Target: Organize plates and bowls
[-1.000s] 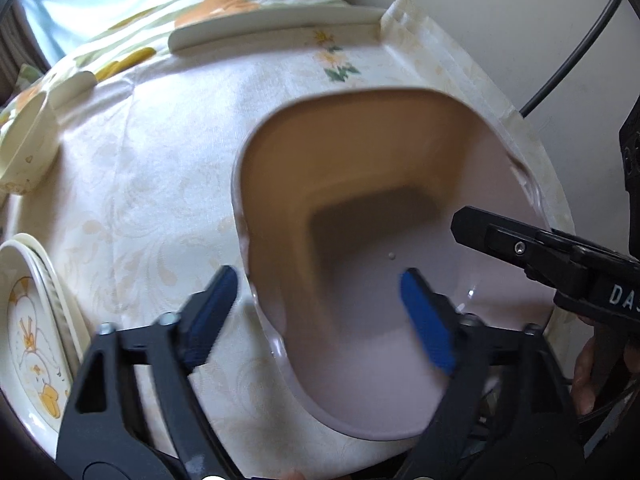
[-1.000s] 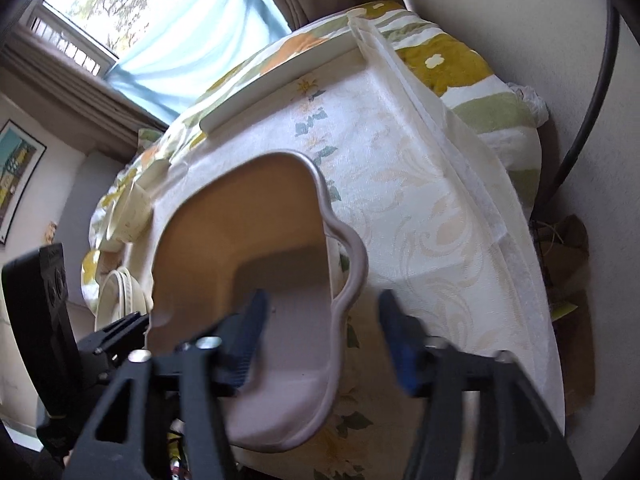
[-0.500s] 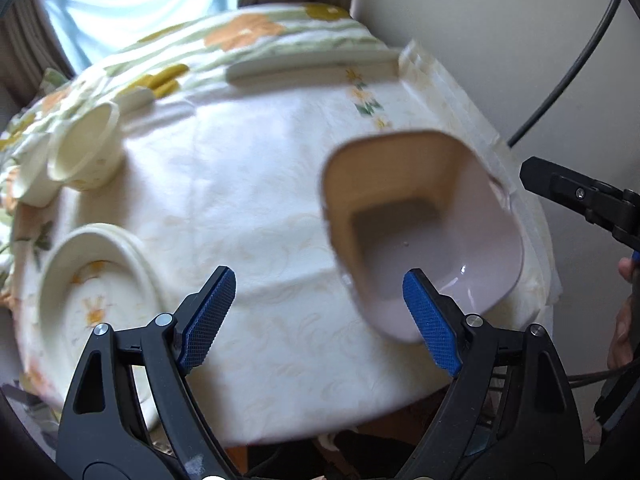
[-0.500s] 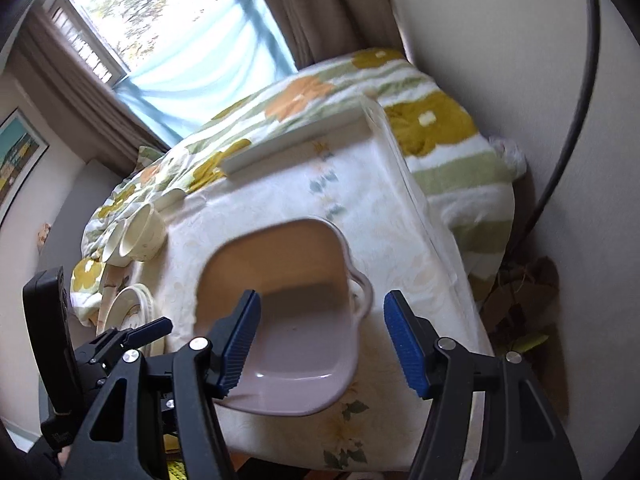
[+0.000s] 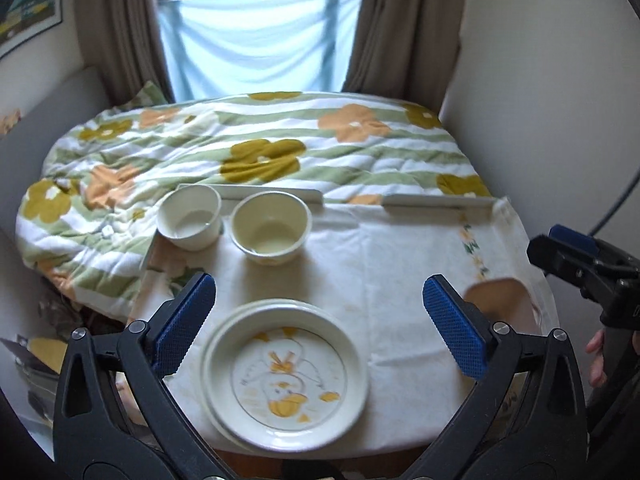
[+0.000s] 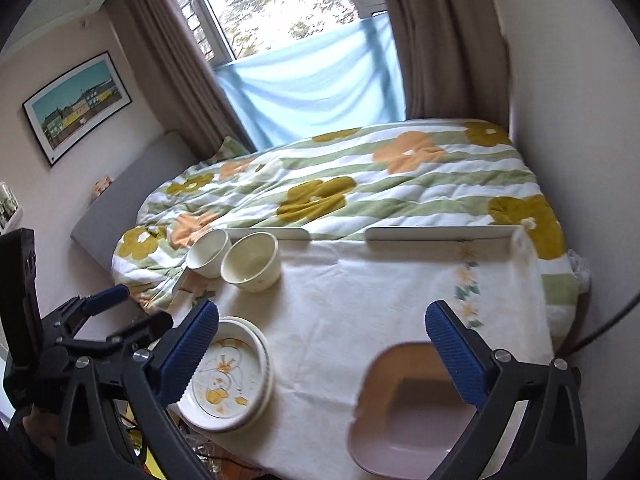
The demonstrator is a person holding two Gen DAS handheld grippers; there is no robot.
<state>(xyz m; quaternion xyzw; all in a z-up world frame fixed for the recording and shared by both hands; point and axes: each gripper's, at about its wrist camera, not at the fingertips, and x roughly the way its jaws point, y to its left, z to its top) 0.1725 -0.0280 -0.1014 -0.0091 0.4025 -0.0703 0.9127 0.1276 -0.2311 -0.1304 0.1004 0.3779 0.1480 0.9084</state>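
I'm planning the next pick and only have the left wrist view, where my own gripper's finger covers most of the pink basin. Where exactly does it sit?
Observer: The pink basin stands upright at the near right corner of the tablecloth, close to its front edge.
Operator: Anything in it?
Observer: What shows of its inside is bare.
Operator: Is the right gripper holding it?
Observer: No. The right gripper has just been opening; its jaws stand wide with nothing between them, above the basin.

A home bedroom: bed with floral duvet [image 6: 360, 196], curtained window [image 6: 280, 4], framed picture [image 6: 76, 104] on wall
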